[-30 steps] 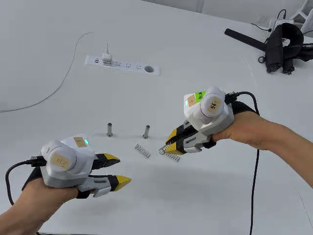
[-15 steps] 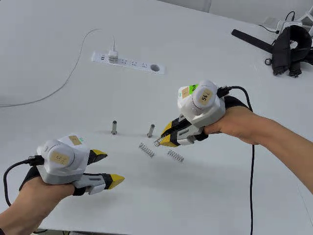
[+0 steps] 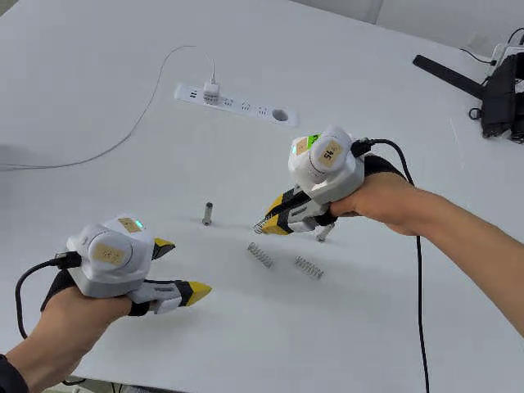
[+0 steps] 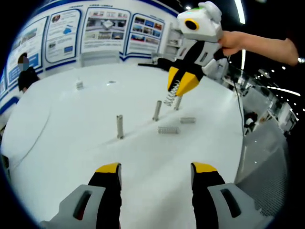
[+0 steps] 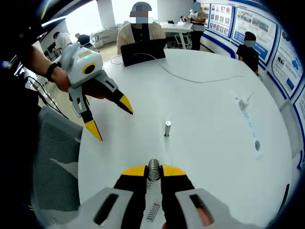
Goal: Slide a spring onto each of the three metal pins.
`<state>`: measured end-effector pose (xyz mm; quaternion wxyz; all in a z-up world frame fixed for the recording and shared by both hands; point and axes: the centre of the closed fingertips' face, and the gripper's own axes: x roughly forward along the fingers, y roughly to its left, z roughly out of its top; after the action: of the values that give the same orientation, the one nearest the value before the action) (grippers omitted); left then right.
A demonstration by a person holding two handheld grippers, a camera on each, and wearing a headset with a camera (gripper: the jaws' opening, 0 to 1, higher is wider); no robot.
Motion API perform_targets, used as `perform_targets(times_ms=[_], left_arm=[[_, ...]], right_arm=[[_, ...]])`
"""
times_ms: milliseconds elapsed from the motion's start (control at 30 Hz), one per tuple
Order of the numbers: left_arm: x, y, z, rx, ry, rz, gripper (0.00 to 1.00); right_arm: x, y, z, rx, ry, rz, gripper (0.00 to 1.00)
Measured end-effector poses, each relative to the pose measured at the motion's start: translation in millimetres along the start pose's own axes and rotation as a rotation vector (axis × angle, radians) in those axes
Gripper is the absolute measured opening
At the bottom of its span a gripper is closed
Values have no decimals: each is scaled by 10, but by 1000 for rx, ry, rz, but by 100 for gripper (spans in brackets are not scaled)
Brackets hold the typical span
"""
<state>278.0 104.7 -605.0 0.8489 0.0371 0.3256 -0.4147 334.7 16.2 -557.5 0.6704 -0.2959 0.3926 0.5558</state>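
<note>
Posters (image 4: 102, 29) in blue frames line the curved wall behind the bench (image 3: 344, 344), a broad, plain white top. At its far side lies a white power strip (image 3: 246, 106) with a white plug (image 3: 211, 88) in it, and a thin cable (image 3: 133, 127) runs off to the left. Black equipment (image 3: 501, 94) sits at the far right. In the right gripper view a person (image 5: 141, 36) sits at a laptop (image 5: 143, 52) across the bench, and a mesh chair (image 5: 55, 157) stands at its edge. Three metal pins stand upright in a row in the left gripper view: the near pin (image 4: 119, 126), the middle pin (image 4: 157, 110) and the far pin (image 4: 177, 101). Just beside them lie a loose spring (image 4: 168, 130) and a second loose spring (image 4: 188, 120). The right gripper (image 3: 272, 226) hovers over the pins, its fingers (image 5: 136, 171) pinching the held spring (image 5: 153, 168) at their tips. The spring's free end hangs near the tops of the middle and far pins; whether it touches either I cannot tell. The left gripper (image 3: 182, 267) hangs above the near edge, well apart from the pins, its fingers (image 4: 108, 169) spread wide.
</note>
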Motion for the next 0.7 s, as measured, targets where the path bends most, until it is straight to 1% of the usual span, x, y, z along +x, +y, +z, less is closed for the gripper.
perform_targets(times_ms=[100, 167, 233, 333, 400, 500, 700], left_arm=[[-10, 53, -6, -6, -2, 14, 62], [-14, 73, -9, -7, -2, 20, 62], [-25, 94, -7, -7, -2, 26, 63], [-52, 125, 2, -10, -8, 35, 64], [-68, 154, -3, -16, -12, 42, 64], [-89, 172, -3, -21, -16, 49, 65], [-122, 210, -6, -33, -24, 59, 67]], right_arm=[[57, -69, 75, -10, -9, -6, 12], [98, -101, 94, -22, -2, -7, 12], [136, -132, 113, -33, 9, -5, 12], [177, -160, 176, -39, 7, 4, 12], [204, -207, 224, -51, 9, 7, 12], [240, -248, 291, -59, 7, 9, 12], [312, -274, 408, -80, 9, 22, 12]])
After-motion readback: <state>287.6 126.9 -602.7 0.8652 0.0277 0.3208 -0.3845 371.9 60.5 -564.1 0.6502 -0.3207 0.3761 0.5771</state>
